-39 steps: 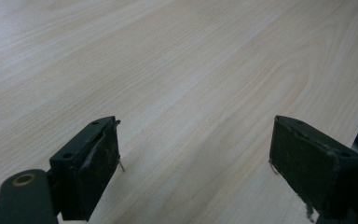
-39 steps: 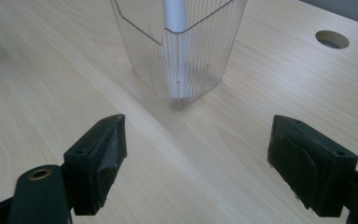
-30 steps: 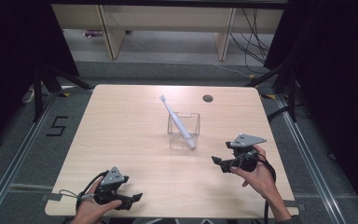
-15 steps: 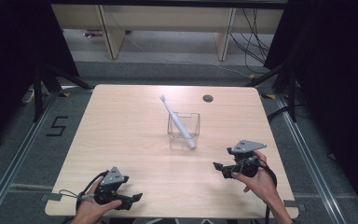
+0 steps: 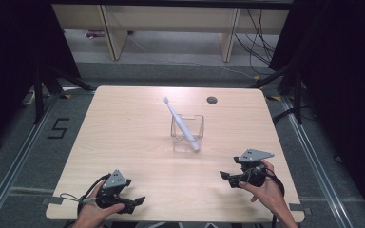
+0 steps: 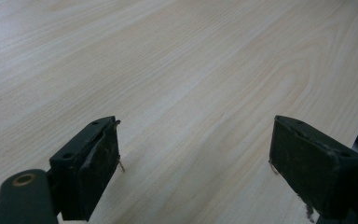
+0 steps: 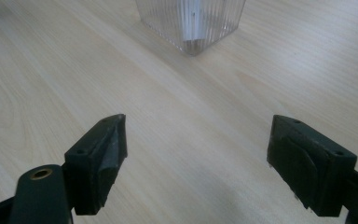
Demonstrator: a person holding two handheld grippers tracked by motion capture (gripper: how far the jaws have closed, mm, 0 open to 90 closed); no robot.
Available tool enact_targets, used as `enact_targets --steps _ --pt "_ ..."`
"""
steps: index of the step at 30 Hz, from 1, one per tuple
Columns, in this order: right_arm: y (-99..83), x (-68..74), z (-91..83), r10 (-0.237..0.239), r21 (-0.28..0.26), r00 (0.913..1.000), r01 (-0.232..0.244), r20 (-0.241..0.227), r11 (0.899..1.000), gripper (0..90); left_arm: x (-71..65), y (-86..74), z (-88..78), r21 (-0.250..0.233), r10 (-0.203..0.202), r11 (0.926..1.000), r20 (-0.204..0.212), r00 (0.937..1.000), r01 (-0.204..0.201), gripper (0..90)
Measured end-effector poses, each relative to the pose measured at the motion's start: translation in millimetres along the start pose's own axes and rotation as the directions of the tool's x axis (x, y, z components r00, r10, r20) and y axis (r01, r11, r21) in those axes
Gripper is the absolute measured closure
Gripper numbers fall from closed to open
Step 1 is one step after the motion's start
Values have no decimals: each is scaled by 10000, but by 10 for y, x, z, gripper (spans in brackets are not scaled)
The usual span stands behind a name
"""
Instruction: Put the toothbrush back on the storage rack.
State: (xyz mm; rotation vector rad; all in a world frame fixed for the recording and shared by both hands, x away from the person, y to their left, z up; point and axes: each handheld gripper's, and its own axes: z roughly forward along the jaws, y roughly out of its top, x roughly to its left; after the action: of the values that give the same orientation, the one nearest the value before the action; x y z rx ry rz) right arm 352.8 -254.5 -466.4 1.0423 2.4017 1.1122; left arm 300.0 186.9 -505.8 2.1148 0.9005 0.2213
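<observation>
A clear square cup [image 5: 187, 133] stands near the middle of the light wooden table [image 5: 123, 133]. A white toothbrush [image 5: 179, 122] leans in it, head up and to the back left. In the right gripper view the cup's ribbed base [image 7: 191, 23] sits at the top, ahead of the jaws. My right gripper [image 5: 229, 178] [image 7: 196, 163] is open near the table's front right, with only bare wood between its jaws. My left gripper [image 5: 135, 203] [image 6: 193, 163] rests open at the front left edge, nothing between its jaws.
A small dark round hole [image 5: 212, 100] lies in the table's back right part. Wooden furniture legs [image 5: 228, 38] and cables stand on the floor beyond the far edge. A floor marking "5" [image 5: 57, 128] is left of the table.
My right gripper has drawn back toward the front edge, away from the cup. The left gripper has stayed put.
</observation>
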Motion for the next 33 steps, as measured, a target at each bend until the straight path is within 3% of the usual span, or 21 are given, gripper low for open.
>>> enact_targets --steps 6,8,14,15,18,20,32,33 --pt "-50 -4 -11 -53 4 10000 53 -59 10000 204 -1 -1 2 1 -6 10000 -4 10000 6 151" --pt "-72 15 -34 172 148 9998 -171 -89 9997 202 -2 -1 0 -7 -9 10000 -14 10000 9 151" --pt "-123 22 -39 213 180 9997 -212 -103 9996 193 -2 -1 0 -1 11 10000 -4 10000 -11 151" --pt "-142 12 -39 -8 147 10000 10 -95 9999 190 -4 -2 -1 -22 -41 10000 -20 10000 41 151" --pt "-175 39 -46 166 298 9998 -162 -105 9994 190 -6 -3 1 -48 -81 10000 -40 10000 80 151" --pt "-183 28 -42 -3 267 10000 6 -94 9996 190 -5 -2 -2 -22 -40 10000 -23 10000 40 151" --pt "-280 67 -76 388 686 9992 -381 -84 9969 192 -5 -4 -2 -12 -10 10000 -25 10000 9 151" --pt "-291 48 -68 198 701 9996 -184 -192 9974 192 -6 -4 -3 -21 -12 10000 -31 10000 12 151"
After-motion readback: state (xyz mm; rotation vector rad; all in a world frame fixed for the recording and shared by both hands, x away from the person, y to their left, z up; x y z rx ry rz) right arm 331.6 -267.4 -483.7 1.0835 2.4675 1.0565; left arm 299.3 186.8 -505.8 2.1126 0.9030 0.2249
